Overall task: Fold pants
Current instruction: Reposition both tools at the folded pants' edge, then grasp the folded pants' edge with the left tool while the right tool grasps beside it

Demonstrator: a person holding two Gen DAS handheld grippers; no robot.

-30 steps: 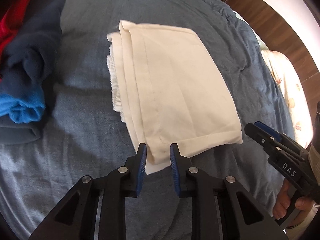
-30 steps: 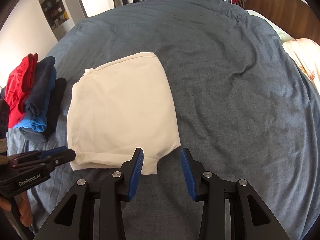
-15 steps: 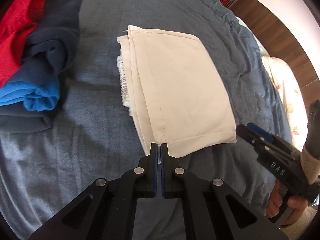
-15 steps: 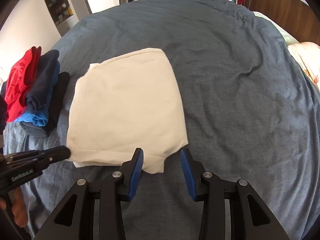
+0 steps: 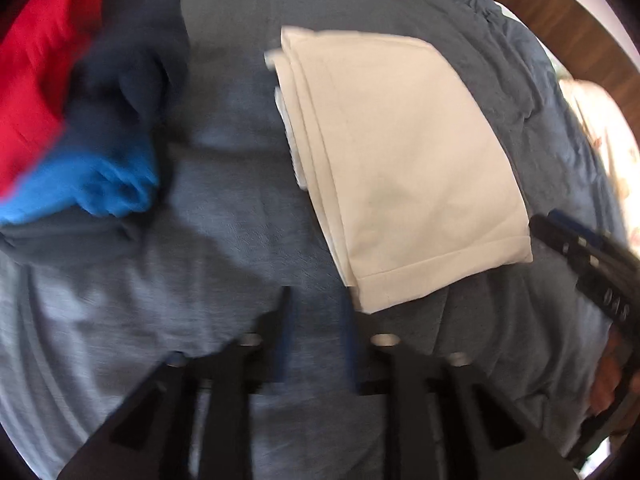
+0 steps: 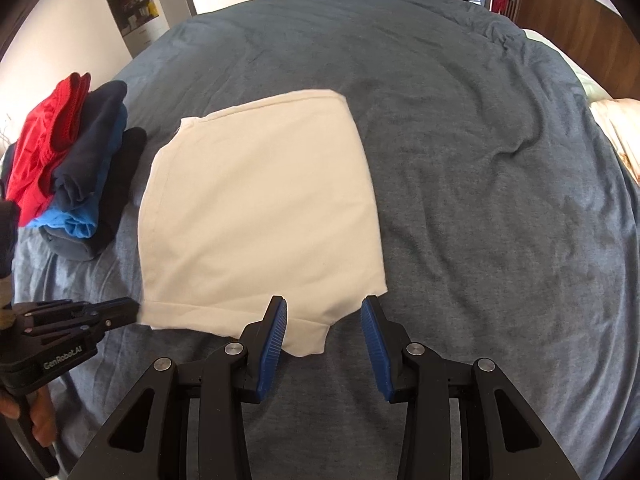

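the folded cream cotton pants (image 6: 260, 216) lie mid-frame on the grey-blue bedspread (image 6: 480, 200), long axis running away up-frame, their near hem just ahead of the empty, spread right gripper (image 6: 323, 312), while the left gripper (image 5: 316, 304) at lower left is opening, empty

One pants (image 6: 260, 208), two hand-held grippers (image 6: 324, 332).

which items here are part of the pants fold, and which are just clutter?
Job:
- cream pants, folded flat on the grey bedcover
- left tool, jaws opening, nothing between them
- right tool, open at the pants' near corner

Lying about:
- stack of red, navy and blue clothes
- patterned bedding
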